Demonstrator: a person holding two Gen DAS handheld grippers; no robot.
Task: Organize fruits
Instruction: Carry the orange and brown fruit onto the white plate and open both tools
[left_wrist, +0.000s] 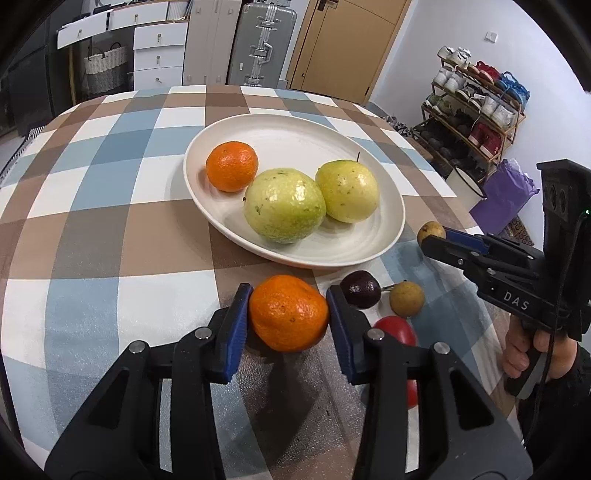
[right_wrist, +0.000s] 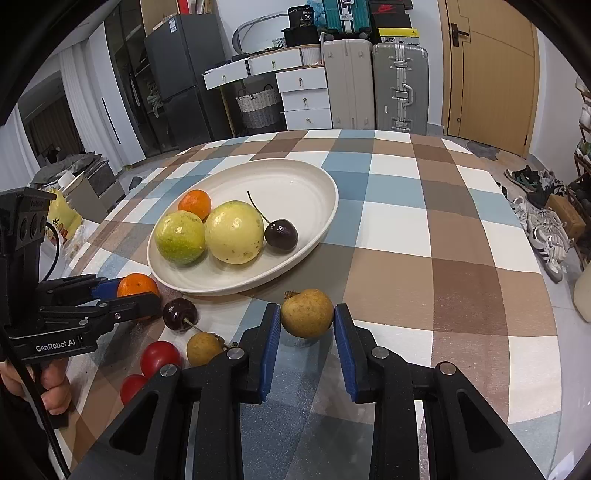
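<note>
A white oval plate (left_wrist: 280, 125) (right_wrist: 317, 184) on the checked tablecloth holds an orange (left_wrist: 231, 166), two yellow-green guavas (left_wrist: 284, 205) (left_wrist: 349, 191) and a dark cherry (right_wrist: 281, 233). My left gripper (left_wrist: 288, 317) is shut on a second orange (left_wrist: 288, 312) (right_wrist: 137, 285) just in front of the plate. My right gripper (right_wrist: 306, 325) has its pads touching both sides of a brown longan (right_wrist: 306, 313) (left_wrist: 431, 231) right of the plate. Loose on the cloth lie a dark cherry (left_wrist: 360, 288) (right_wrist: 180, 314), another longan (left_wrist: 406, 298) (right_wrist: 204, 347) and two red tomatoes (right_wrist: 160, 357) (right_wrist: 133, 387).
The checked tablecloth (left_wrist: 110, 229) covers the whole table. Past the far edge stand white drawers (right_wrist: 303, 99), suitcases (right_wrist: 399, 86) and a door. A shoe rack (left_wrist: 476, 110) stands to the right of the table.
</note>
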